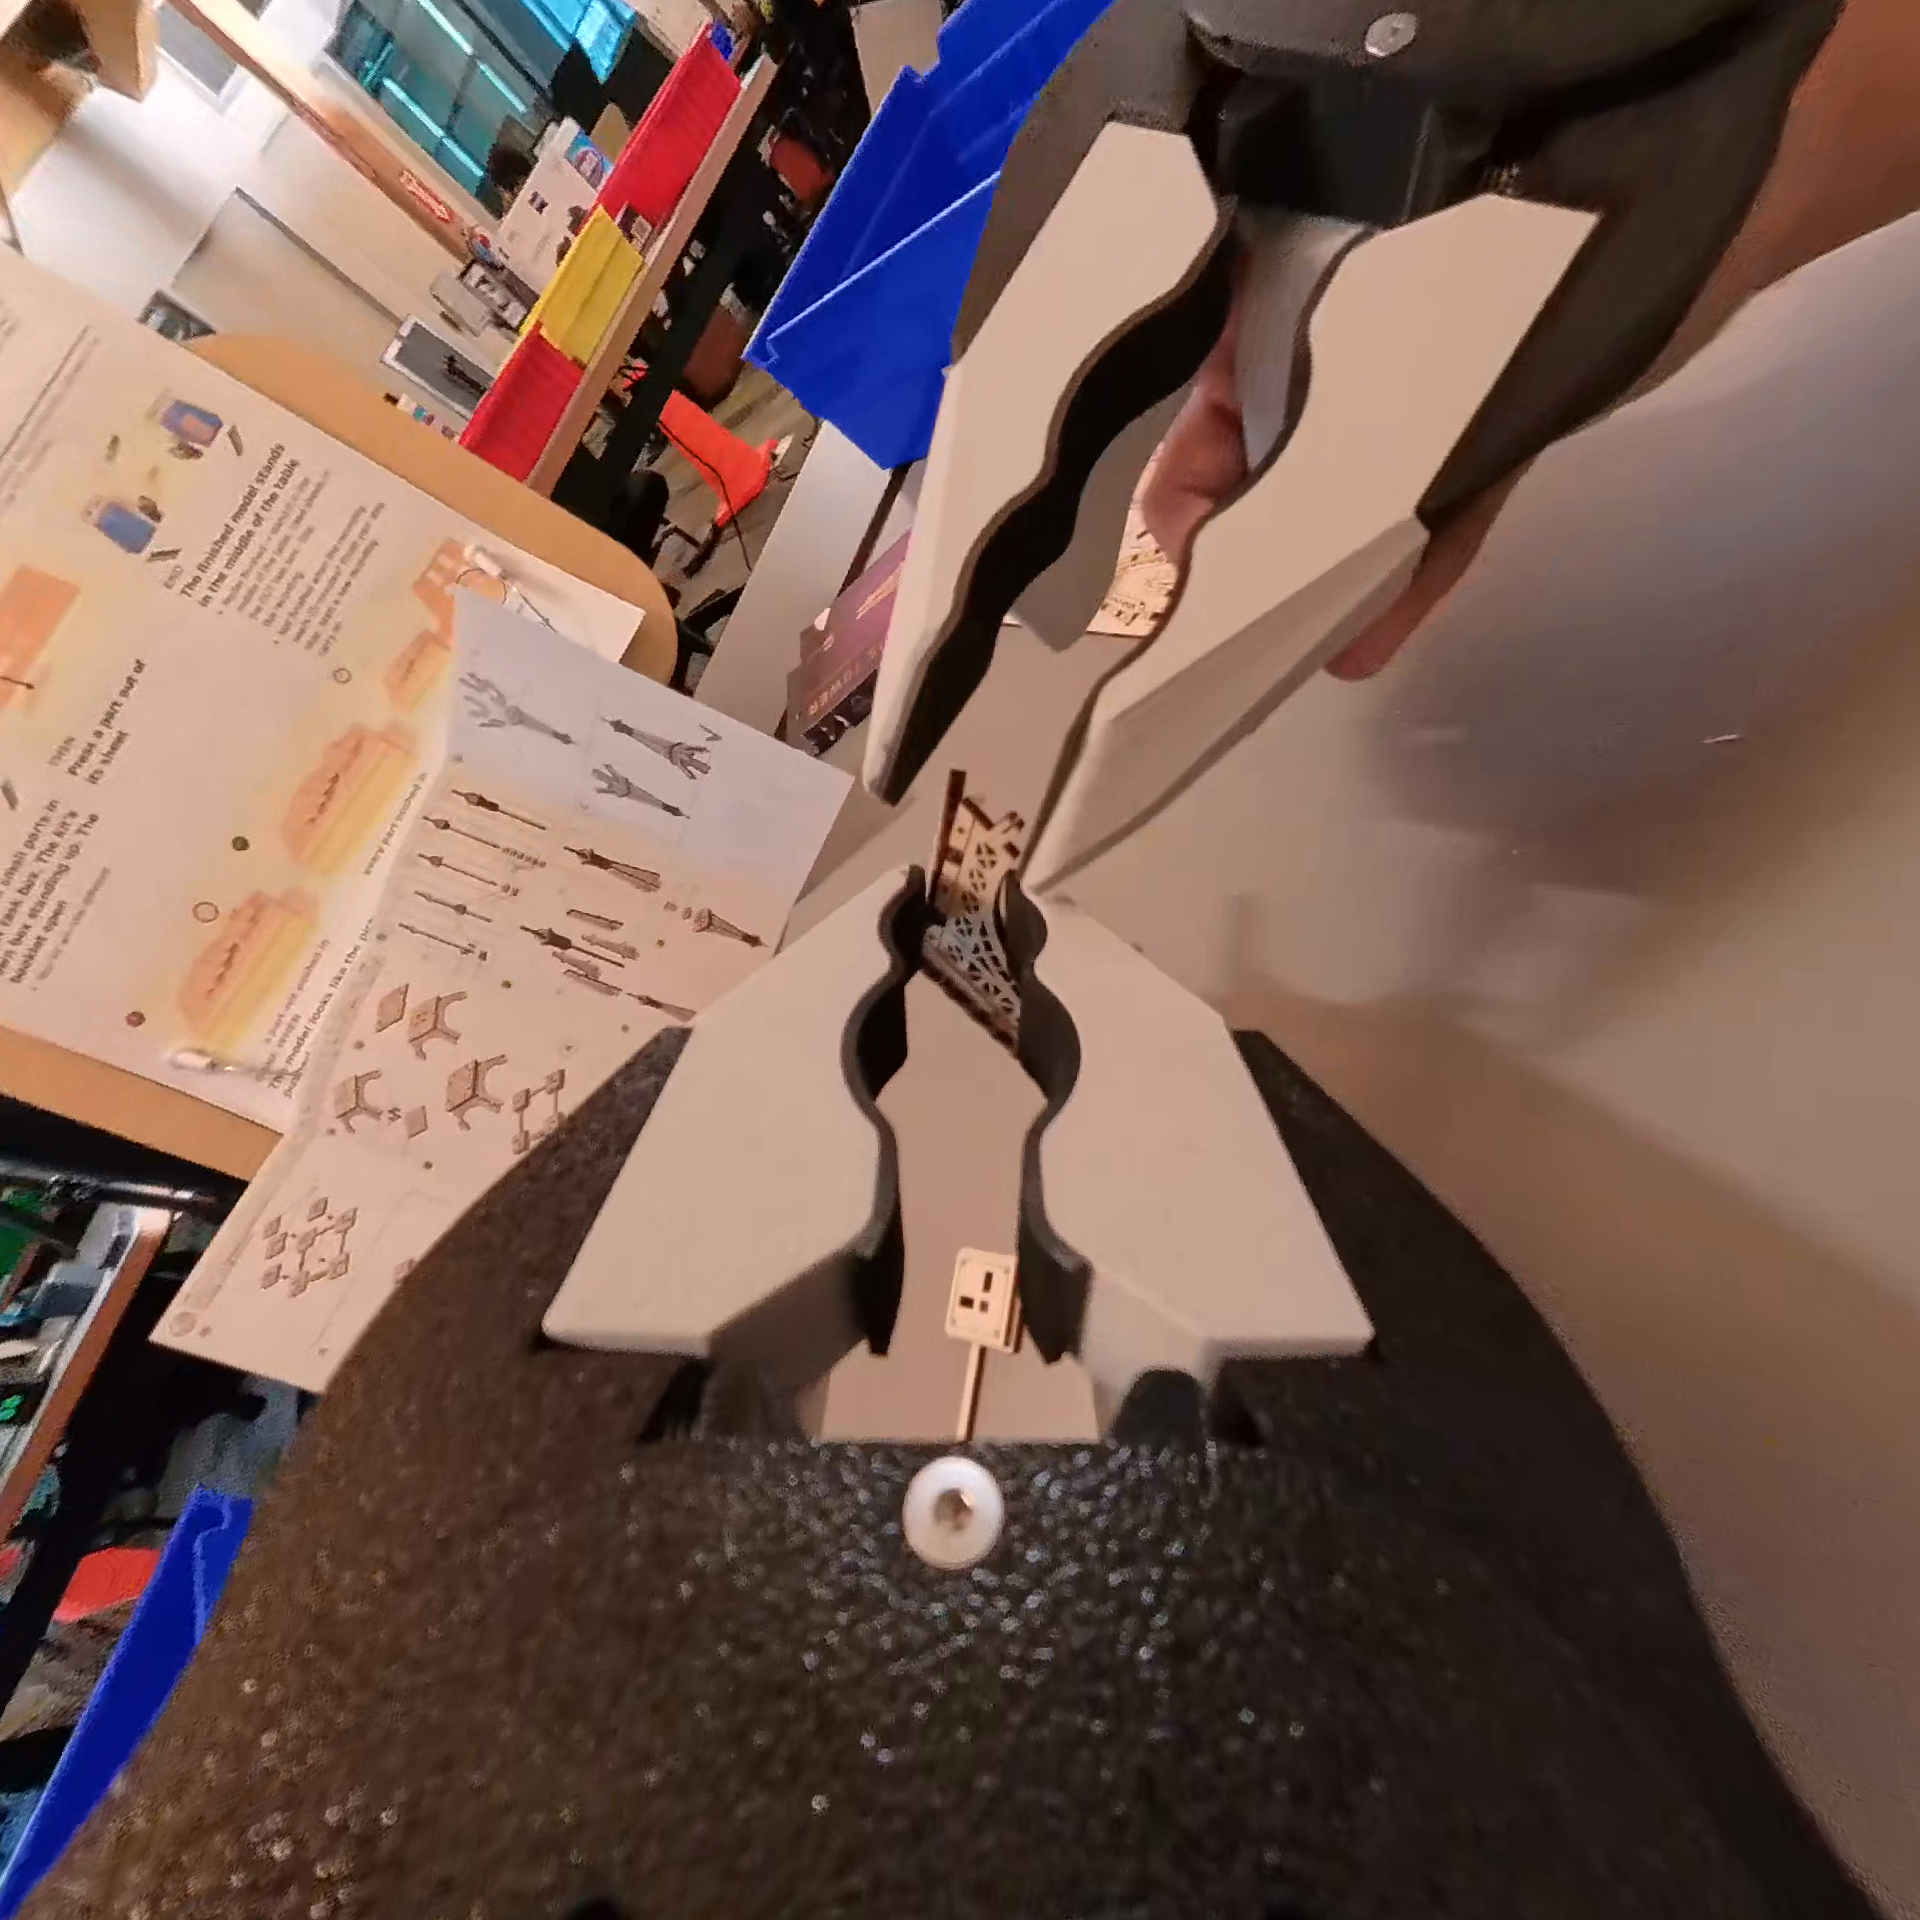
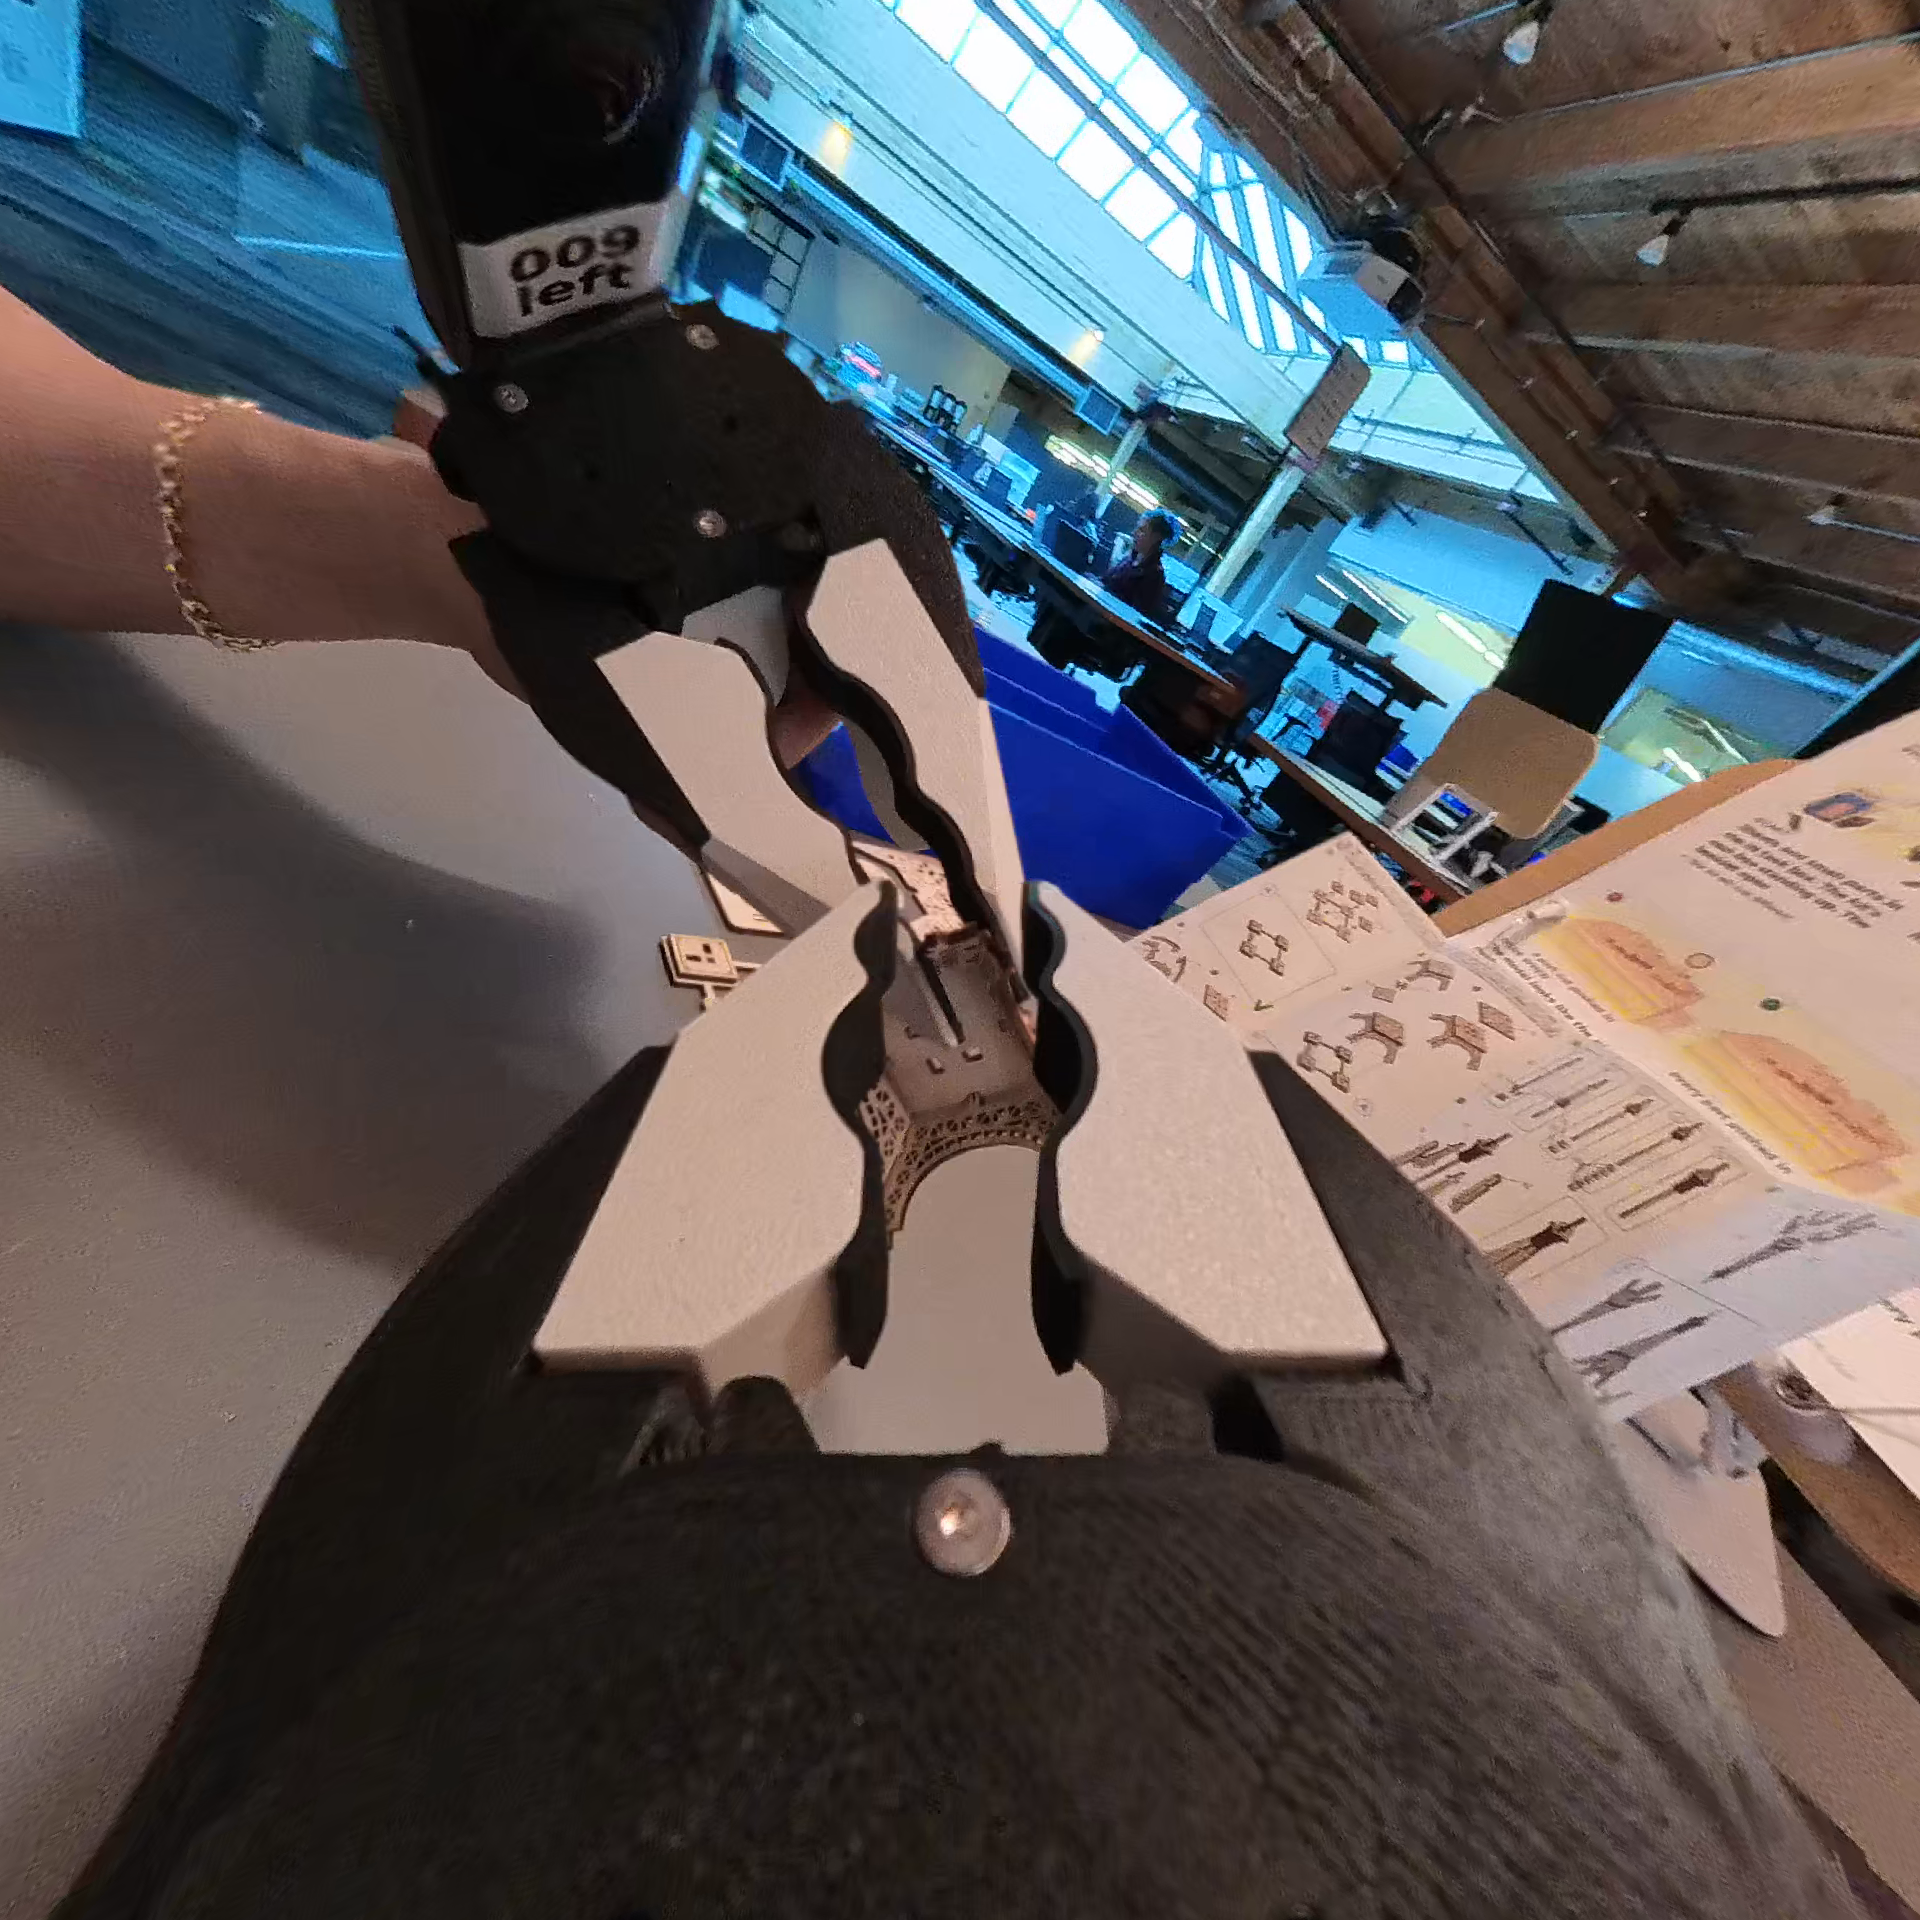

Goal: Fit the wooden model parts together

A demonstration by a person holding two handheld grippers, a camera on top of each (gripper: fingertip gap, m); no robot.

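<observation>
Both grippers meet tip to tip above the grey table (image 1: 1558, 1039). The left gripper (image 1: 971, 904) is clamped on the lattice tower section (image 1: 977, 961). The right gripper (image 2: 961, 935) pinches the same wooden piece (image 2: 961, 1117) from the opposite side. A small square part (image 1: 982, 1304) lies below, beside the instruction sheet (image 1: 582, 883).

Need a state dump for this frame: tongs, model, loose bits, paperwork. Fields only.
left tongs: shut on wooden model, opposite the right tongs
right tongs: shut on wooden model at its lattice base
model position: held up between both tongs, off the grey table
loose part: small square piece with stem, flat on table, untouched
instruction sheets: unfolded beside the work area
blue bin: behind the tongs
</observation>
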